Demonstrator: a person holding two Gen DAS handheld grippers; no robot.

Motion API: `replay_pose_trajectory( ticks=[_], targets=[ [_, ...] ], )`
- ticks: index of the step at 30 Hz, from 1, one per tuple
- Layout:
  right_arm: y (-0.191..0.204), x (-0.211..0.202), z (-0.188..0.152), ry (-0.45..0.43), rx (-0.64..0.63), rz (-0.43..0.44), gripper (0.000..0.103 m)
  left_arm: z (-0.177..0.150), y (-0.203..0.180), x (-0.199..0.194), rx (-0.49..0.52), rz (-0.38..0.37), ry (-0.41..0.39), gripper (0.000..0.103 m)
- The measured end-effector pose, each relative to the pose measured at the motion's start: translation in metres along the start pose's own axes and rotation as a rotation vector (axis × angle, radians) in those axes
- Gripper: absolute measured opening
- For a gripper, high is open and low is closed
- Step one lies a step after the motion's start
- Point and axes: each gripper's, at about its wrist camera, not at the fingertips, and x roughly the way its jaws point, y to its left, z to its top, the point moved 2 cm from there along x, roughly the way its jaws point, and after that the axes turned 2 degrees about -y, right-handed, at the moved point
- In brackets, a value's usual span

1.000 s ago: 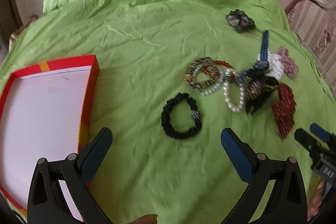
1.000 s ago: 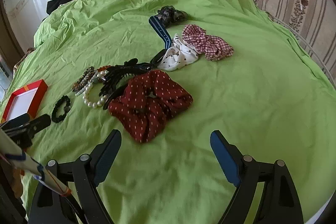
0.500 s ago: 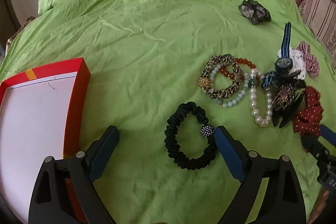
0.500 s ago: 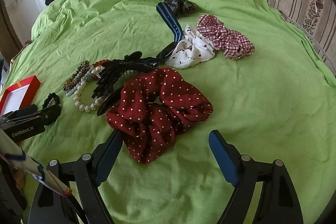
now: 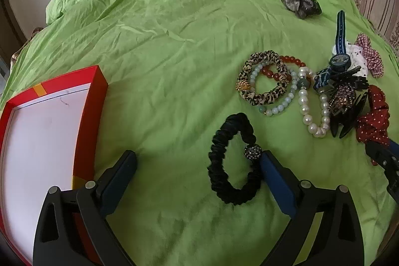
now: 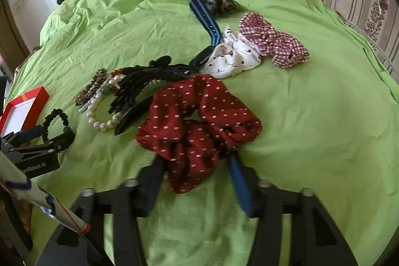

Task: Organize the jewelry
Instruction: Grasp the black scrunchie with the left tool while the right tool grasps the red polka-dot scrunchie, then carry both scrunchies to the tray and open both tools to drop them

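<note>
The black hair tie (image 5: pixel 233 161) with its small sparkling bead (image 5: pixel 253 151) lies in the lower middle of my left view, flat on the green bedsheet (image 5: pixel 162 46). My left gripper (image 5: pixel 197 166) is wide open around it: the right finger (image 5: pixel 274 178) touches the outside of the loop just beside the bead, and the left finger (image 5: pixel 119 173) is well apart from it, near the red box (image 5: pixel 93 101) at the left edge of the frame. To close well, I think I should move a little to the right, so that one side of the loop comes between my fingers and I do not push the loop away. I should also go low, but not pinch the sheet.

In the lower middle of my right view, the red dotted scrunchie (image 6: pixel 197 121) sits between the fingers of my right gripper (image 6: pixel 194 181). They are narrowed around its near fold, but the picture is blurred there, so I cannot tell if they grip it already. The black claw clip (image 6: pixel 142 84) touches the scrunchie at the left, so I judge it better to lift slowly and not drag the clip or the pearl bracelet (image 6: pixel 99 116).
</note>
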Motion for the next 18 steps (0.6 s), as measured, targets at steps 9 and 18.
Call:
replay_pose_trajectory(
  ticks=[9,18],
  targets=[
    [-0.003,-0.015,-0.004,-0.013,0.033,0.063,0.012,-0.008,-0.002,-0.032,-0.041,-0.075,-0.008,0.012],
    [0.003,-0.069,-0.004,-0.098,0.041,0.123,0.011,-0.025,0.000,-0.114,-0.058,-0.143,-0.115,0.012]
  ],
)
